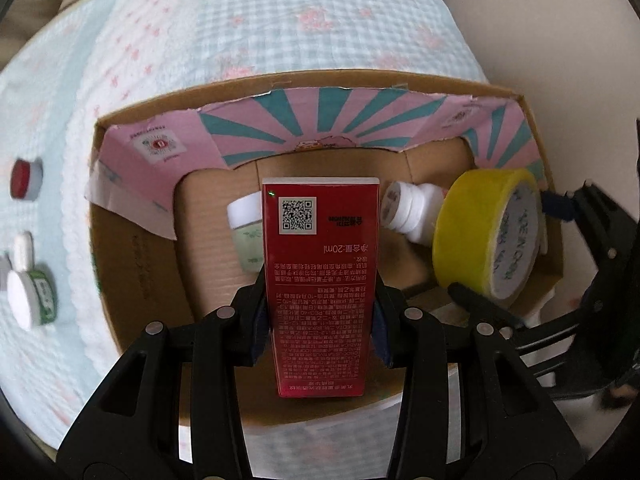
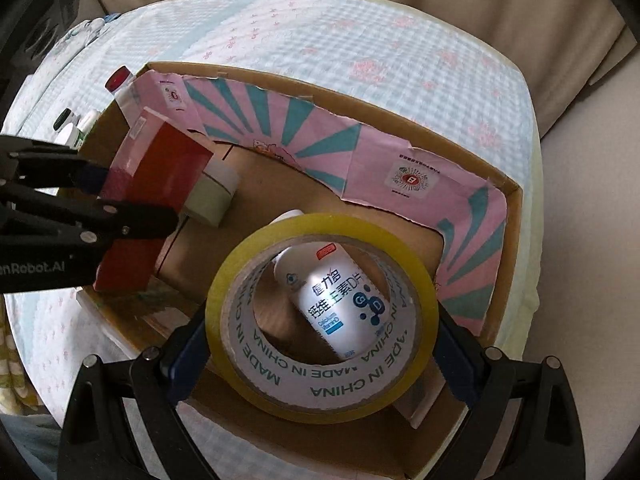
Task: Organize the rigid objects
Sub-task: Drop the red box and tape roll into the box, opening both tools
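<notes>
- Currently, the left gripper has its jaws clamped on the long sides of a red carton, held over the open cardboard box.
- The right gripper has its jaws clamped across the outer rim of a yellow tape roll, above a white bottle lying in the box.
- A pale jar rests in the box, just beside the carton.
- The carton is judged light and crushable: grip its narrow faces moderately.
- The roll is judged stiff and smooth: grip across its diameter.
- Small jars remain on the checked cloth.

red box upright over carton | yellow tape roll likely tilted
</notes>
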